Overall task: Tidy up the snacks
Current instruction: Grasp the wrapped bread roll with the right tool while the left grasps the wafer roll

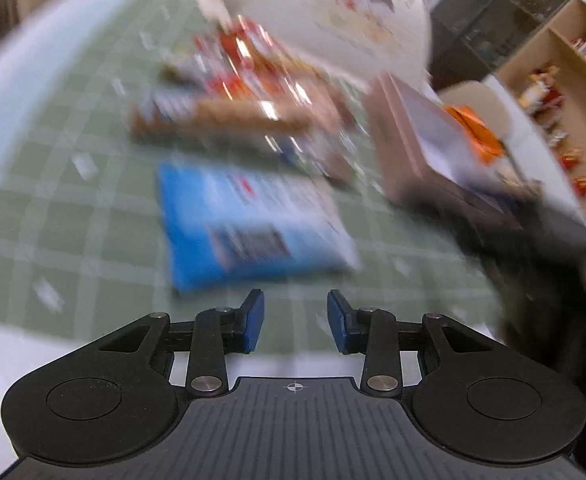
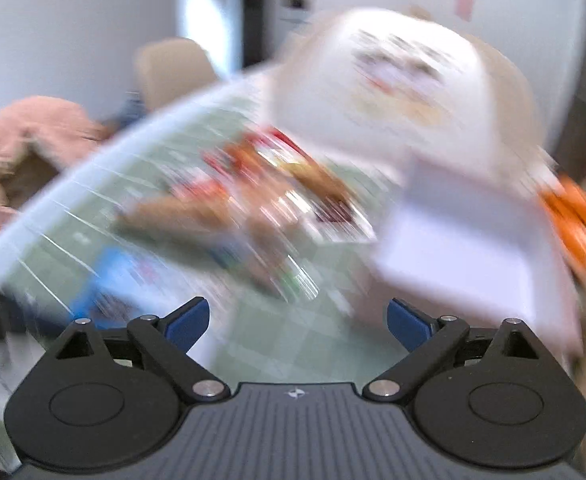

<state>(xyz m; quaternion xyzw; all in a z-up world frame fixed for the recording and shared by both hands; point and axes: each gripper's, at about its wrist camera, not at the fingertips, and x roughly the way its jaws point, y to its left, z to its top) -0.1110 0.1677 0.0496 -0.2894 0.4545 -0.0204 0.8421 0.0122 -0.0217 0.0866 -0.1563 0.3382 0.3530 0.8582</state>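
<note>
Both views are motion-blurred. A flat blue snack box (image 1: 249, 220) lies on the green grid mat (image 1: 53, 184), just ahead of my left gripper (image 1: 295, 320), which is open and empty with a narrow gap. Behind the box is a pile of snacks: a long brown packet (image 1: 221, 120) and red wrappers (image 1: 249, 60). My right gripper (image 2: 297, 322) is wide open and empty above the mat (image 2: 293, 340). The brown packet (image 2: 189, 216), the red wrappers (image 2: 261, 160) and the blue box (image 2: 113, 276) lie ahead of it, to the left.
A white bag with a cartoon print (image 1: 357, 12) stands behind the pile, also in the right wrist view (image 2: 405, 80). A pink-sided open box (image 1: 421, 140) with an orange packet (image 1: 477, 132) sits at right; it shows in the right wrist view (image 2: 465, 248). Shelves (image 1: 565, 72) stand beyond.
</note>
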